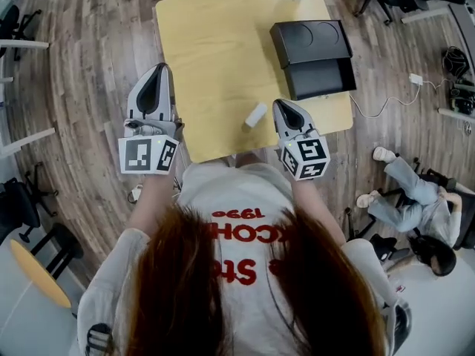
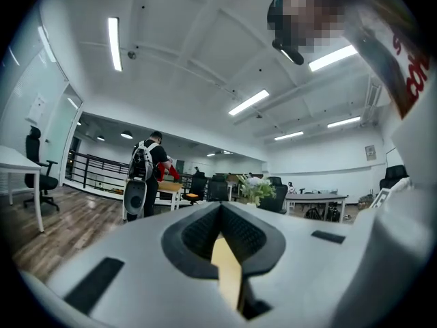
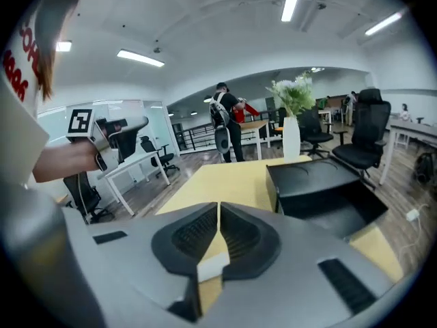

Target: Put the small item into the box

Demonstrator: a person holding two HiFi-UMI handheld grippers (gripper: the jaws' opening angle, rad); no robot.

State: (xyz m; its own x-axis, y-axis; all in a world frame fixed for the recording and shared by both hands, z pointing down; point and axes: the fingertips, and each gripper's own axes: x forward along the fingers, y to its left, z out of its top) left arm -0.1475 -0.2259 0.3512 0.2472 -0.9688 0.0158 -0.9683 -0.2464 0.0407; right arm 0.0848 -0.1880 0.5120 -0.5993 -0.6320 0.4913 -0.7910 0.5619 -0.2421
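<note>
- A person stands at the near edge of a yellow table [image 1: 215, 50], seen from above, with a two-jaw gripper in each hand.
- The left gripper [image 1: 161, 69] hangs just off the table's left edge, over the wood floor. It touches nothing.
- In the left gripper view, the left gripper's [image 2: 220, 205] dark ribbed pads meet at their tips. Nothing is between them; only a sliver of yellow table shows in the slot beneath.
- The right gripper [image 1: 282, 106] is over the table's near right part, pointing toward the far side.
- In the right gripper view, the right gripper's [image 3: 218, 205] jaws are also closed tip to tip, with nothing clamped.
- The small white item [image 1: 255, 115] lies on the table just to the left of the right gripper. In the right gripper view the same item [image 3: 212, 265] shows through the slot under the closed pads.
- The open black box [image 1: 319, 76] sits on the table's far right part, well apart from the item, with its lid folded back.
</note>
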